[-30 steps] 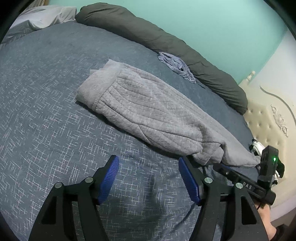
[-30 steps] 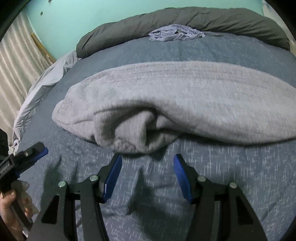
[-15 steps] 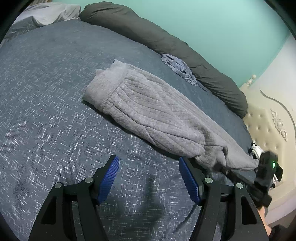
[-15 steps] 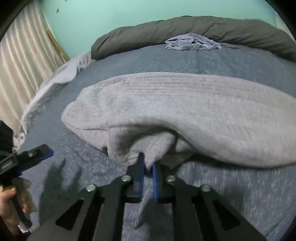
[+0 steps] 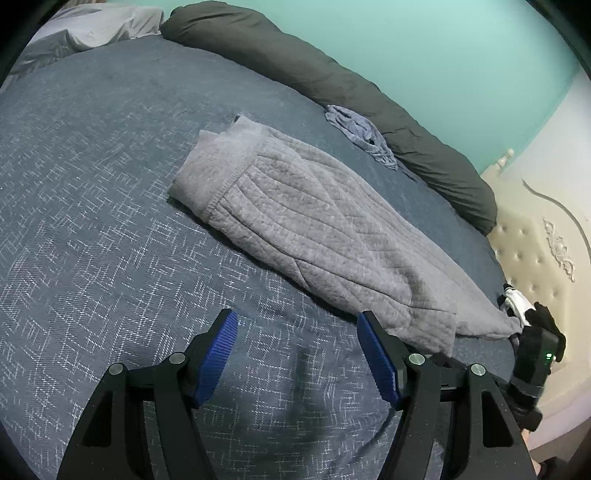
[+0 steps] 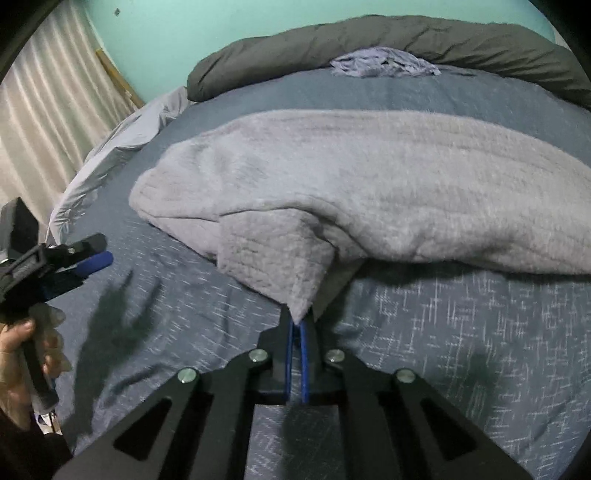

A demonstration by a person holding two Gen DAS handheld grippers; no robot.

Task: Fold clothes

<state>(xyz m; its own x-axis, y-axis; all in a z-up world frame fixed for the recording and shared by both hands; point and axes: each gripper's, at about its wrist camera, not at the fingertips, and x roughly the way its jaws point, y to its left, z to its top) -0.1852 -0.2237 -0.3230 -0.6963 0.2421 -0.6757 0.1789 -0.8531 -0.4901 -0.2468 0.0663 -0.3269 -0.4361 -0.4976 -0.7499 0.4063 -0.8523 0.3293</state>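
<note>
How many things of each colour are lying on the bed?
Light grey: 1, the grey sweatpants, their corner pinched in the right tool.
Lilac-blue: 1, the small crumpled garment.
Dark grey: 1, the long rolled duvet.
Pale grey: 1, the bunched sheet at the bed's edge.
Total: 4

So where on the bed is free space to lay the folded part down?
Bare bedspread lies left of the grey garment, up to the white sheet. The far side is crowded: blue cloth beside the dark duvet.
</note>
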